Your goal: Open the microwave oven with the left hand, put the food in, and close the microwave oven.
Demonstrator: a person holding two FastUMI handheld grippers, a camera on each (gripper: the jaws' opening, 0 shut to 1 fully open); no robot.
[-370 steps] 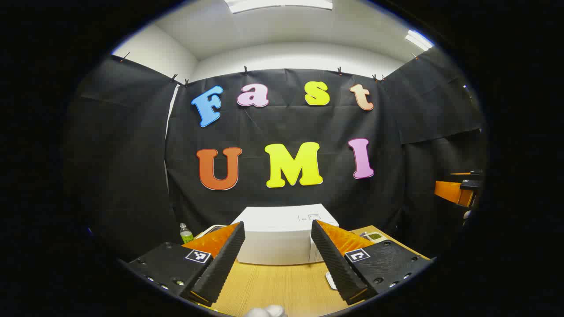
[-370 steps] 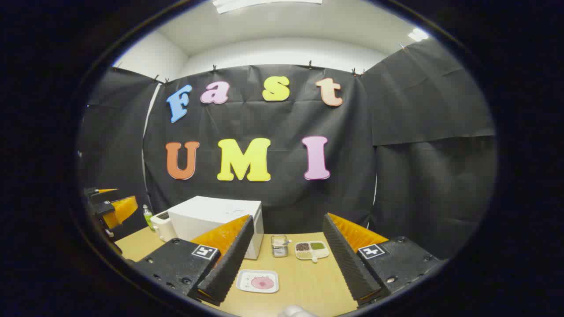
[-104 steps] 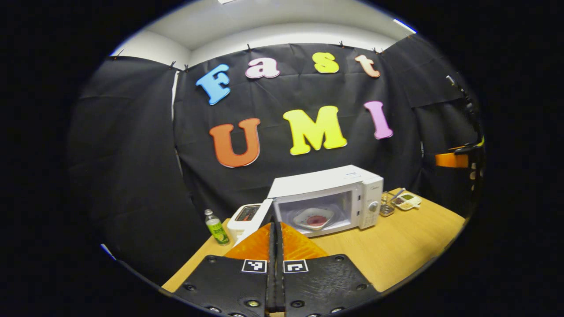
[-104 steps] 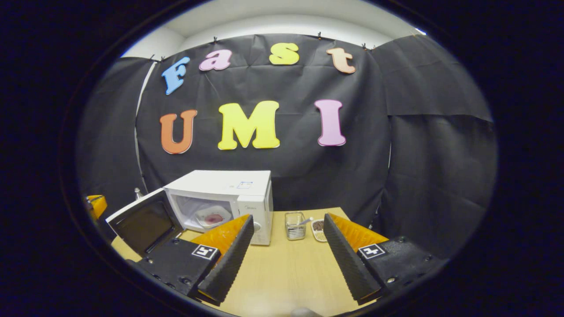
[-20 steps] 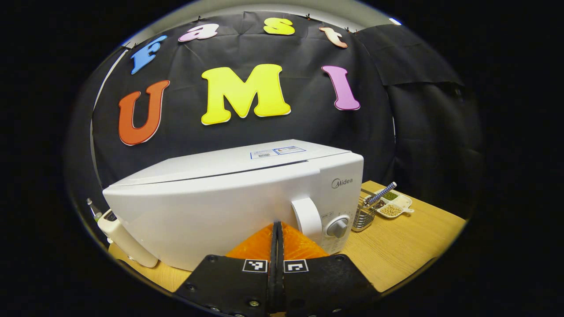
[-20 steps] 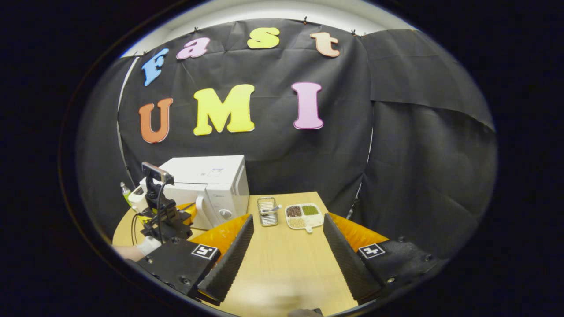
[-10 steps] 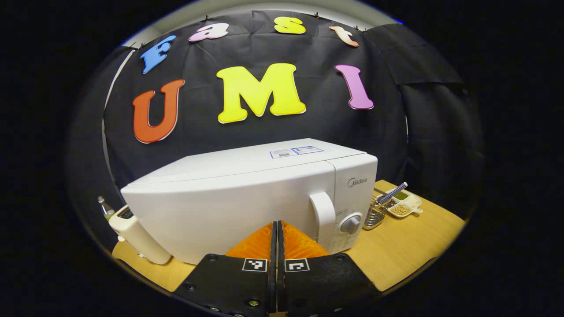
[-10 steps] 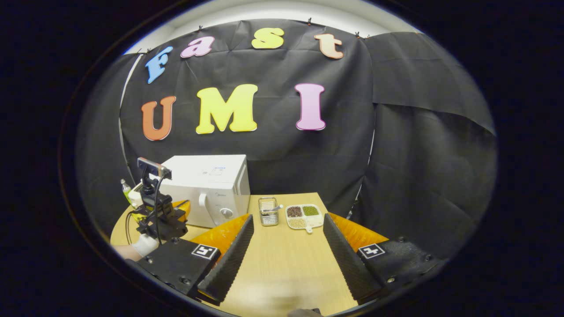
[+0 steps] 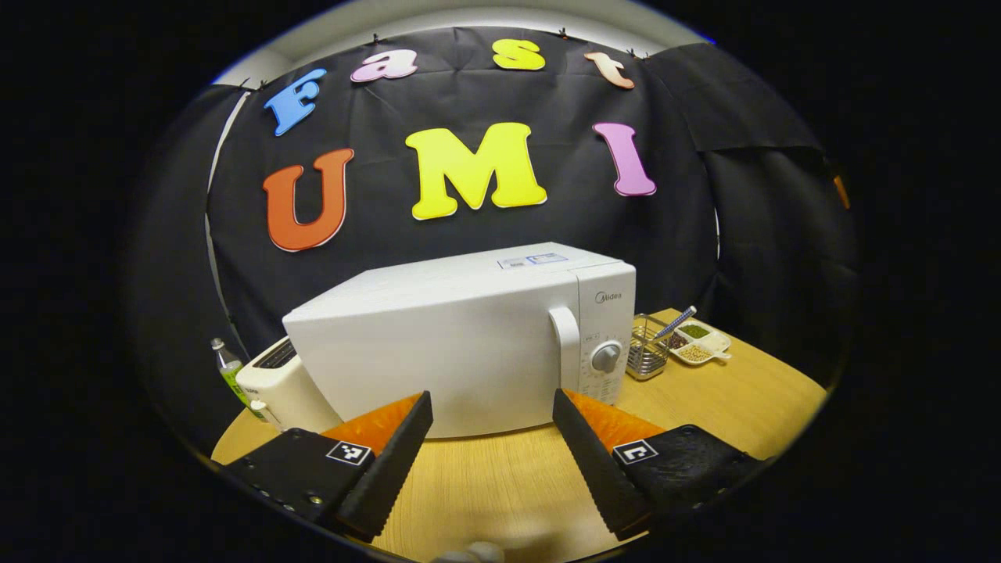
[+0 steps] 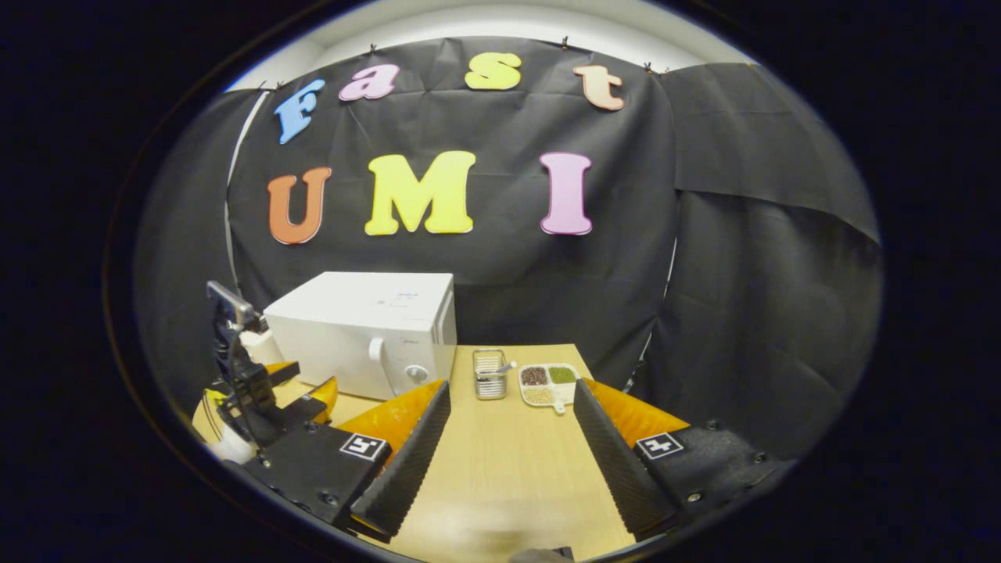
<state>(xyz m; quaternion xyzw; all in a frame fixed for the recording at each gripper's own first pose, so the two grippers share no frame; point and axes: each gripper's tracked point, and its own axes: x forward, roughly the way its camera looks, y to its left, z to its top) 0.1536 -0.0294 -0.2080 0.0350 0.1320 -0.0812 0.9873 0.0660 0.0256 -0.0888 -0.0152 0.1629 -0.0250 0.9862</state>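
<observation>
The white microwave oven (image 9: pixel 461 344) stands on the wooden table (image 9: pixel 727 399) with its door flush to the body and its handle (image 9: pixel 565 344) beside the control knob. My left gripper (image 9: pixel 491 414) is open, a short way in front of the door, with nothing between its fingers. In the right gripper view the microwave oven (image 10: pixel 367 332) sits at the back left, and the left gripper (image 10: pixel 301 391) shows in front of it, held by a hand. My right gripper (image 10: pixel 510 414) hangs open and empty over the table's middle. The food is hidden behind the door.
A wire basket (image 9: pixel 647 356) with a utensil and a divided dish of beans (image 9: pixel 698 342) stand right of the oven. A white toaster (image 9: pixel 283 387) and a small green bottle (image 9: pixel 231 371) sit left of it. Black cloth walls close in behind.
My left gripper has opened and drawn back from the microwave door, which was pushed to about a second ago. The right gripper has barely moved.
</observation>
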